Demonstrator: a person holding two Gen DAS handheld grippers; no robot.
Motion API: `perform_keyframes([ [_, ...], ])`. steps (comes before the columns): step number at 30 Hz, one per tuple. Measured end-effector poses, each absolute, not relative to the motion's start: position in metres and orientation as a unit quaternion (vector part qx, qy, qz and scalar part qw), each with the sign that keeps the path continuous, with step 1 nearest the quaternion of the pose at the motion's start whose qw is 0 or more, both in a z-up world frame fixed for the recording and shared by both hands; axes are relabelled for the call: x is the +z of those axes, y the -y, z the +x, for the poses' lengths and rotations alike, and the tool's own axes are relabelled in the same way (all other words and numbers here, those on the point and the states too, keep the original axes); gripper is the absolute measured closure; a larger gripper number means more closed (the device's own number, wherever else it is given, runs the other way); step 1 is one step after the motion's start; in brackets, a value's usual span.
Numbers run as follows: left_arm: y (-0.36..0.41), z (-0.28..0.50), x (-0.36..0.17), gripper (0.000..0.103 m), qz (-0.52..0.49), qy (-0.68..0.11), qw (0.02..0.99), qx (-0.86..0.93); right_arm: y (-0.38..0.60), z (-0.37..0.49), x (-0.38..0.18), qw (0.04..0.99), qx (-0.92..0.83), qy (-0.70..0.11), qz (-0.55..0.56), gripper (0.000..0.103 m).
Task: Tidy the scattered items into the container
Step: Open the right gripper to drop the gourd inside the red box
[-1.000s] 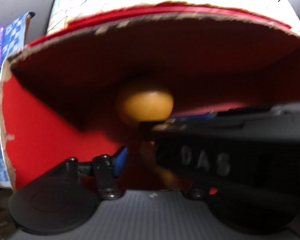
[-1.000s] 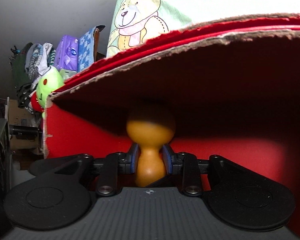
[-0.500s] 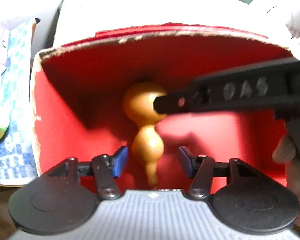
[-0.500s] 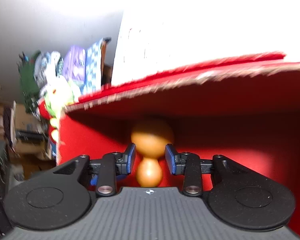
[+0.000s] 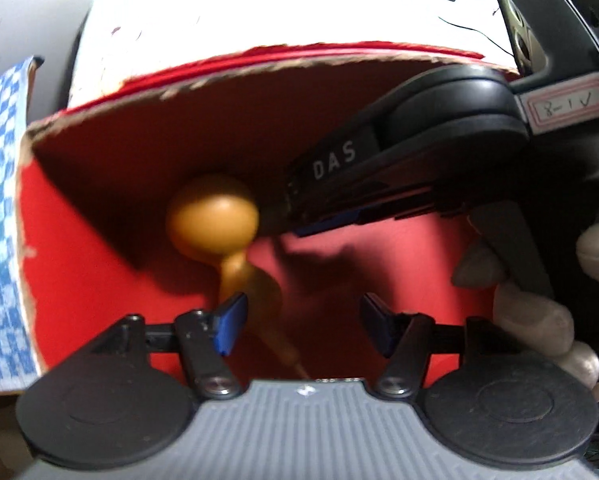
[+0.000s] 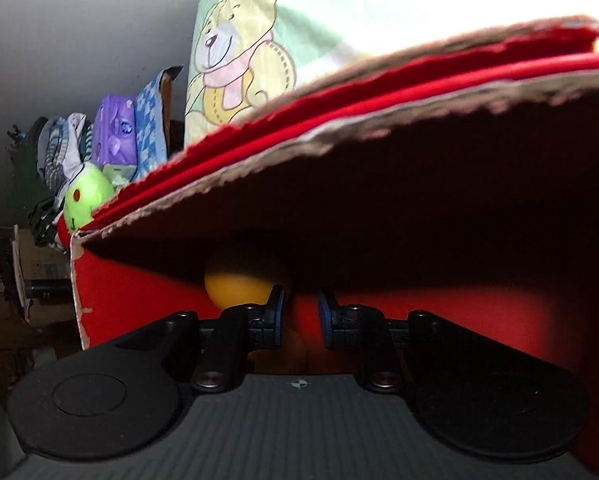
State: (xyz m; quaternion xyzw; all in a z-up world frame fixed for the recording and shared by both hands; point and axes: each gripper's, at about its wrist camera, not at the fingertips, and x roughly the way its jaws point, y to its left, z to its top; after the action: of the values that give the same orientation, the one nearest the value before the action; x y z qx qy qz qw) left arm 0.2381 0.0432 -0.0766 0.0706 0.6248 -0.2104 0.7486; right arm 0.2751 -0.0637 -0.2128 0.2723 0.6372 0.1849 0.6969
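An orange gourd-shaped toy (image 5: 215, 224) lies inside the red cardboard box (image 5: 79, 272). My left gripper (image 5: 299, 328) is open at the box mouth, its left pad beside the gourd's narrow lower part. My right gripper (image 6: 301, 318) is inside the box with its jaws slightly apart and nothing between them; the gourd's round end (image 6: 235, 288) shows just left of its left finger. In the left wrist view the right gripper's black body (image 5: 419, 152) reaches in from the right, over the box floor.
A bear-print cloth (image 6: 251, 48) lies behind the box. Left of the box are a green plush toy (image 6: 85, 196), a purple pack (image 6: 113, 132) and a blue checked pack (image 6: 149, 128). A gloved hand (image 5: 531, 312) holds the right gripper.
My right gripper has let go of the gourd, which now lies in the box. The left gripper has pulled back from the box and its jaws have opened wider.
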Motion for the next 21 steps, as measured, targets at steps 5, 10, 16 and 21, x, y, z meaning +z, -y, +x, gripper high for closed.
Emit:
perform_keyframes([
  [5, -0.059, 0.237, -0.079, 0.041, 0.076, -0.632, 0.749, -0.184, 0.04, 0.267, -0.217, 0.669, 0.21, -0.656, 0.279, 0.075],
  [10, -0.062, 0.23, -0.069, 0.044, 0.079, -0.621, 0.757, -0.187, 0.037, 0.263, -0.211, 0.669, 0.226, -0.647, 0.287, 0.074],
  [16, -0.061, 0.217, -0.055, 0.037, 0.08, -0.594, 0.778, -0.186, 0.054, 0.255, -0.183, 0.712, 0.221, -0.613, 0.263, 0.073],
  [21, -0.054, 0.204, -0.045, 0.037, 0.095, -0.571, 0.796, -0.177, 0.057, 0.241, -0.157, 0.767, 0.192, -0.582, 0.192, 0.073],
])
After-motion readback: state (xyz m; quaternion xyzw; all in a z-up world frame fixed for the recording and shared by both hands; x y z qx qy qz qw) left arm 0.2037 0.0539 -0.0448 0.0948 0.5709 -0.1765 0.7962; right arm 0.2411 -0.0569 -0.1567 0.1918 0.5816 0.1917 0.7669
